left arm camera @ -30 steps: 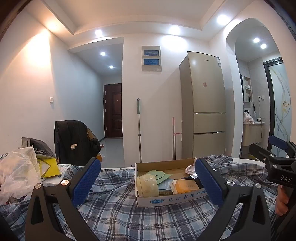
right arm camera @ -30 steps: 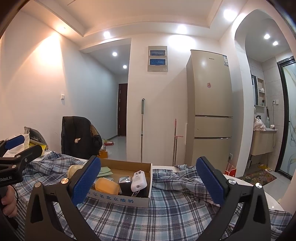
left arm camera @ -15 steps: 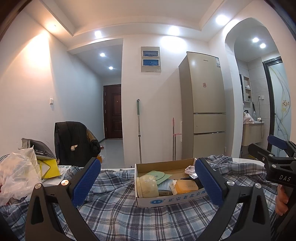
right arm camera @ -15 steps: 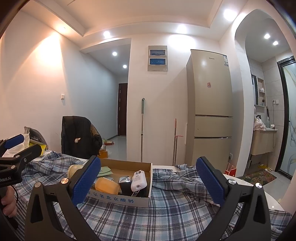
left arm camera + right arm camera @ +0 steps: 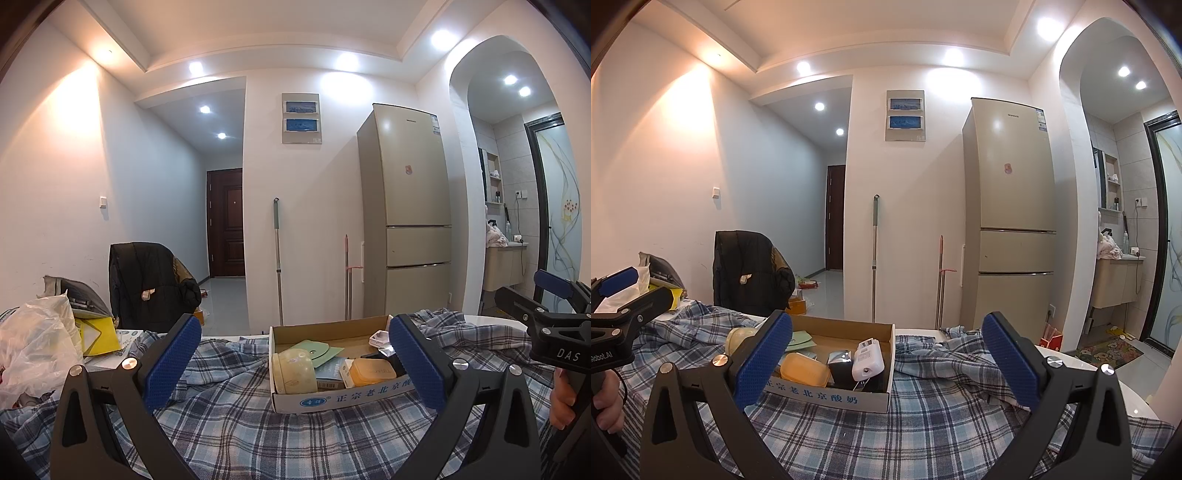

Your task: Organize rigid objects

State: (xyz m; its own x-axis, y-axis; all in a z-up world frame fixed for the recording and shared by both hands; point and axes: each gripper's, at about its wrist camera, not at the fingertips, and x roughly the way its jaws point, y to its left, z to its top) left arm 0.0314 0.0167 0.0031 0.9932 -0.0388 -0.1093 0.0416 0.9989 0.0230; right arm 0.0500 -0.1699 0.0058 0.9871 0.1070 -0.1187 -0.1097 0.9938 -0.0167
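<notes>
A shallow cardboard box [image 5: 332, 400] [image 5: 849, 398] sits on a plaid cloth. It holds a cream round jar [image 5: 293, 373] [image 5: 740, 338], an orange case [image 5: 371, 371] [image 5: 805, 369], a green card [image 5: 316, 350], a white plug adapter [image 5: 868, 360] and a shiny dark item [image 5: 840, 360]. My left gripper [image 5: 295, 373] is open and empty, just short of the box. My right gripper [image 5: 886, 365] is open and empty, facing the box from the other side. Each gripper shows at the edge of the other's view.
The blue plaid cloth [image 5: 240, 424] [image 5: 942, 417] covers the table. White plastic bags [image 5: 33, 347], a yellow packet [image 5: 96, 336] and papers lie at the left. A chair with a black jacket [image 5: 147, 284] stands behind. A fridge [image 5: 406, 210] and mops stand at the wall.
</notes>
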